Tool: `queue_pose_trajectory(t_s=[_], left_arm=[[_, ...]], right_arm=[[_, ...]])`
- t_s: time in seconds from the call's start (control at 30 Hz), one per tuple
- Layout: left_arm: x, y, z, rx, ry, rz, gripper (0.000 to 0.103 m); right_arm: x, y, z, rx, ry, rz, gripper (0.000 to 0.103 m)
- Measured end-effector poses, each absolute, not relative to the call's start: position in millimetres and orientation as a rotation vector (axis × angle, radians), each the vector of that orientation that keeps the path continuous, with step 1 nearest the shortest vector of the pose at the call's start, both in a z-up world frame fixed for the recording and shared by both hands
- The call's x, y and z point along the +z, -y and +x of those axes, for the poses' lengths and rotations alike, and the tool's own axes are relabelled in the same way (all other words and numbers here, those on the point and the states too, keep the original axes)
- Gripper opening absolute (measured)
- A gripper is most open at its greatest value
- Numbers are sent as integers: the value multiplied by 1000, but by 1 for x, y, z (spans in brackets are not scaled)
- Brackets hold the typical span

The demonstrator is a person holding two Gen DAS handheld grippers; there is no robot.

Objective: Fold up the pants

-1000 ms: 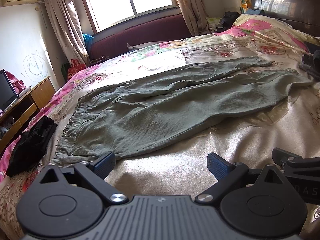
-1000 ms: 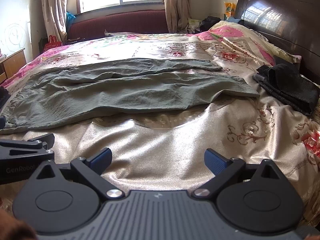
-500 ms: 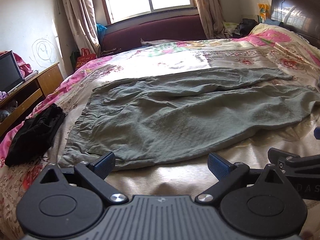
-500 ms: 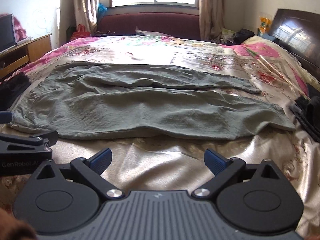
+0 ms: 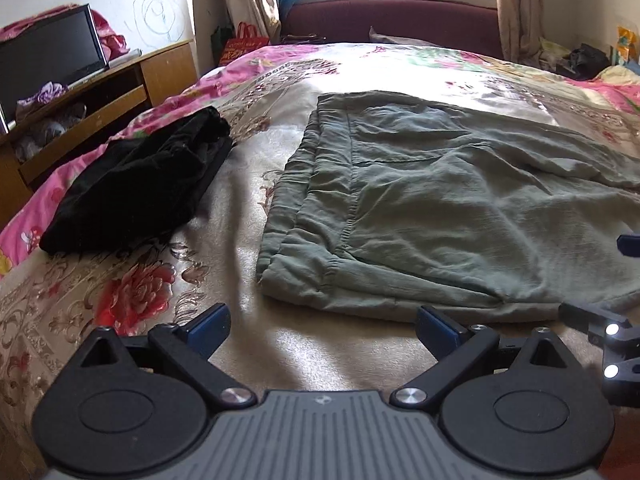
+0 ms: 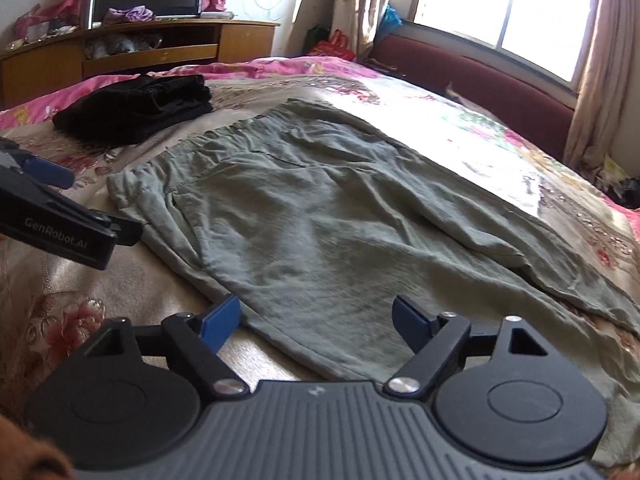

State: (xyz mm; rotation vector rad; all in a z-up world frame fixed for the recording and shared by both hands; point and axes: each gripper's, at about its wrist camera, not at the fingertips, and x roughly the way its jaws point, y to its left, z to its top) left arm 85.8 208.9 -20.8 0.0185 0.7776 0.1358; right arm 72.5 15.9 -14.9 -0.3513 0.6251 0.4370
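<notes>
Grey-green pants lie spread flat on the bed, waistband to the left, legs running off to the right; they also show in the right wrist view. My left gripper is open and empty, just short of the near corner of the waistband. My right gripper is open and empty, its jaws over the near edge of the pants at the hip. The left gripper's body shows at the left of the right wrist view.
A black folded garment lies on the floral bedspread left of the waistband. A wooden TV stand with a screen stands beyond the bed's left side. A maroon sofa sits under the window.
Both grippers have swung left along the bed, from facing the middle of the pants to the waistband end. Both stay open.
</notes>
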Motion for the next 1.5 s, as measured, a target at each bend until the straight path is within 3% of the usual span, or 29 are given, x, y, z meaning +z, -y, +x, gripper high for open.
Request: queue_pose_trajectory(t_s=[0.03,0.1,0.17,0.23,0.3,0.47,0.57,0.77,0.83,0.9,1.0,1.13,1.33,1.5], left_arm=[[-23,-211,92,128,-787,8,103],[-29,-212,105,128,-796,7,101],[-35,-213,116,101,-817,0,87],[-37,-213,119,89,-811,4,81],[-35,-212,119,97,-809,42,57],[-28,-229,114,84,-814,39,39],[-23,-242,103,128,-810,75,29],[-22,-272,85,257,-824,177,27],[-17,-275,77,254,-809,171,28],[-11,-273,69,242,-777,165,28],[-1,-259,60,208,-734,186,28],[8,-217,63,59,-704,166,28],[6,-94,80,-241,-684,237,29],[-10,-1,92,-423,-710,300,30]], right_arm=[[-17,-20,78,464,-648,-354,66],[-21,-26,84,515,-697,-352,44],[-23,-29,87,557,-728,-343,34],[-24,-31,90,569,-743,-342,30],[-26,-33,92,597,-752,-329,13],[-22,-42,75,613,-748,-306,7],[-18,-58,61,631,-743,-305,7],[-21,-109,46,679,-784,-319,13],[-15,-110,42,658,-771,-314,20],[-4,-93,38,637,-759,-257,36],[13,-44,28,523,-720,-183,47],[21,64,18,244,-724,-52,47],[0,259,8,-284,-755,210,50],[-24,349,10,-429,-715,484,51]])
